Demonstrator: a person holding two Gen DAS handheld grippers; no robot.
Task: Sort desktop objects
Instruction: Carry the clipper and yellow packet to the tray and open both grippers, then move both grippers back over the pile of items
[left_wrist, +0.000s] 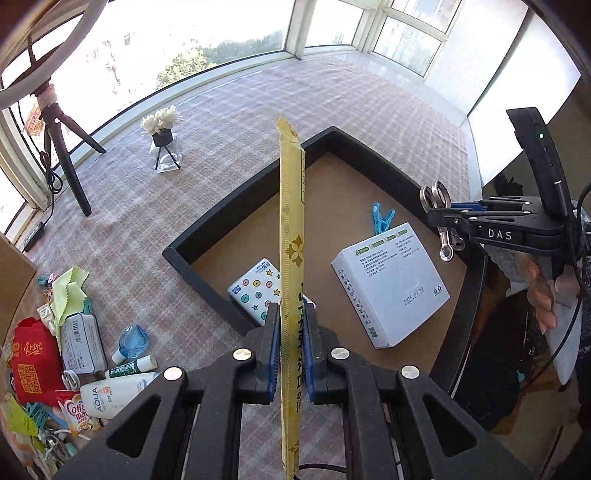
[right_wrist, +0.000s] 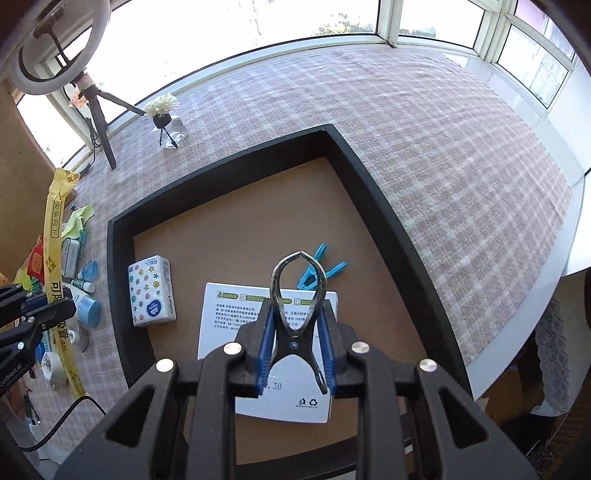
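Yellow straw packet (left_wrist: 291, 236), long and flat, sits pinched in the left hand-held gripper (left_wrist: 291, 354); right hand-held gripper (right_wrist: 295, 343) clamps a metal clip (right_wrist: 298, 295).

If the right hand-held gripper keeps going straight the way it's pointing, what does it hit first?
Most likely the white box lying in the black tray: the right hand-held gripper, shut on a metal clip, points steeply down right over it. The clip would probably touch first; depth is hard to judge.
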